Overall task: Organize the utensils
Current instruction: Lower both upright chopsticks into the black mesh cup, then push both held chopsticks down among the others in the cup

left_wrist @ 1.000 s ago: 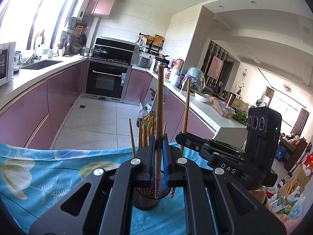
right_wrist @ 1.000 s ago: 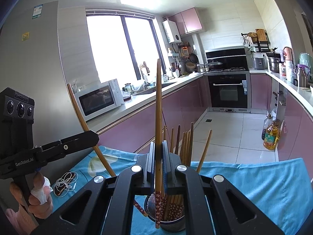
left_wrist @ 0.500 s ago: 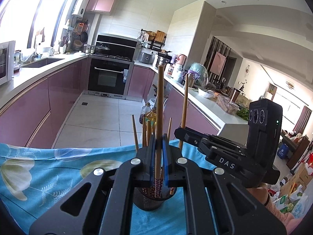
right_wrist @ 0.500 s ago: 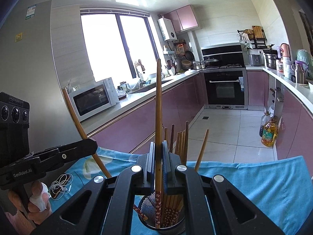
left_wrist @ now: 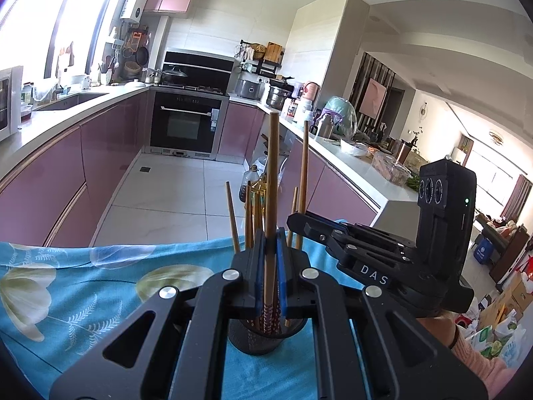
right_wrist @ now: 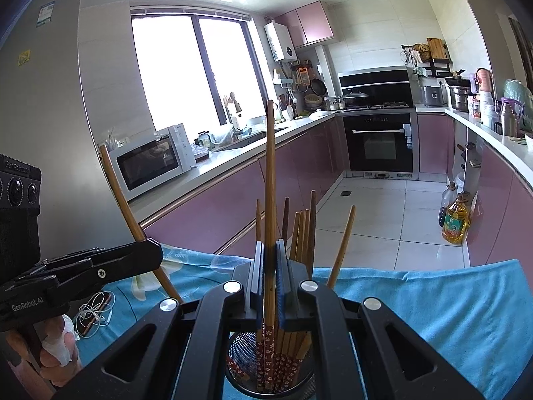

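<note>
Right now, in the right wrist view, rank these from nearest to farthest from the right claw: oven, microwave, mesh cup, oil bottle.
1. Mesh cup: directly under the right claw, on the blue cloth.
2. Oil bottle: on the floor, right.
3. Microwave: on the left counter. Close to the bottle; hard to call.
4. Oven: far end, center-right.

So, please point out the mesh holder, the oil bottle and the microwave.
mesh holder (right_wrist: 238,360), right wrist view, inner mesh wall.
oil bottle (right_wrist: 455,221), right wrist view, yellow body.
microwave (right_wrist: 146,163), right wrist view, door glass.
</note>
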A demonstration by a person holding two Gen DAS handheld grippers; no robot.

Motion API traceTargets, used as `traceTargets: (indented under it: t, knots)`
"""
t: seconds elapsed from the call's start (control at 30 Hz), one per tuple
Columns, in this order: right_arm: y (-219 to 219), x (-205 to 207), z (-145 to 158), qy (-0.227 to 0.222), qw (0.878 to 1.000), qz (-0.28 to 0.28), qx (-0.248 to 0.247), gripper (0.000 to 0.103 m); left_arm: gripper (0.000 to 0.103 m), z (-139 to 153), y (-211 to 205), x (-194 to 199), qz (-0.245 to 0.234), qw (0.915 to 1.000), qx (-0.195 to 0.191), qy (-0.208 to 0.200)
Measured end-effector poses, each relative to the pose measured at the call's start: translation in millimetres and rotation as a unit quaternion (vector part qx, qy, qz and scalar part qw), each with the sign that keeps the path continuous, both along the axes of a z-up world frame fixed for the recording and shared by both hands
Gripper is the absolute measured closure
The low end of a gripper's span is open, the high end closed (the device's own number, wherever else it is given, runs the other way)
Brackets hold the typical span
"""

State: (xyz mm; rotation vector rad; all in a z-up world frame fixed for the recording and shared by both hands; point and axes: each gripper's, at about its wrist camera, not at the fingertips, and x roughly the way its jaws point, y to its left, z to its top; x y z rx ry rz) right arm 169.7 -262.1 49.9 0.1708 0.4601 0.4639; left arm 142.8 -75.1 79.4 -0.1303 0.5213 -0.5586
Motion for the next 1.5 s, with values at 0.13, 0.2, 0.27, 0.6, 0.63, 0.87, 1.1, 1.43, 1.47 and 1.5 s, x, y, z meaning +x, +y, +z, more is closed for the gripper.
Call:
traceTargets:
  t: [0.13, 0.2, 0.27, 0.6, 0.63, 0.87, 1.1, 1.43, 1.47, 1.5]
  knots:
    - [2, 2, -5, 0.004, 1.000, 0.003, -0.004, 0.097, 0.096, -3, -3, 6, -0.002, 1.0000, 0.005, 0.006]
    - [2, 2, -7, 0.007, 1.000, 0.002, -0.006, 0.097, 0.096, -5, -4, 8, -0.003, 0.9999, 0.008, 0.010]
    - [1, 3, -10, 0.010, 1.000, 0.002, -0.006, 0.097, 0.096, -7, -5, 12, -0.006, 0.9998, 0.012, 0.014]
    - [0, 3, -21, 0.026, 1.000, 0.007, -0.013, 0.097, 0.096, -18, -12, 18, -0.014, 0.9992, 0.024, 0.029]
    - [1, 3, -22, 0.028, 1.000, 0.007, -0.013, 0.097, 0.096, -20, -12, 19, -0.015, 0.9991, 0.025, 0.031]
    - [0, 3, -27, 0.035, 0.999, 0.008, -0.014, 0.097, 0.096, -31, -16, 26, -0.016, 0.9985, 0.032, 0.041]
    - [0, 4, -29, 0.040, 0.999, 0.012, -0.018, 0.097, 0.096, -39, -22, 35, -0.015, 0.9978, 0.042, 0.049]
    - [7, 7, -36, 0.054, 0.998, 0.018, -0.025, 0.097, 0.096, -44, -26, 43, -0.009, 0.9975, 0.051, 0.048]
    - [7, 8, -36, 0.055, 0.998, 0.018, -0.024, 0.097, 0.096, -44, -27, 43, -0.008, 0.9975, 0.051, 0.048]
    - [8, 8, -36, 0.056, 0.998, 0.018, -0.024, 0.097, 0.096, -44, -26, 44, -0.008, 0.9975, 0.051, 0.048]
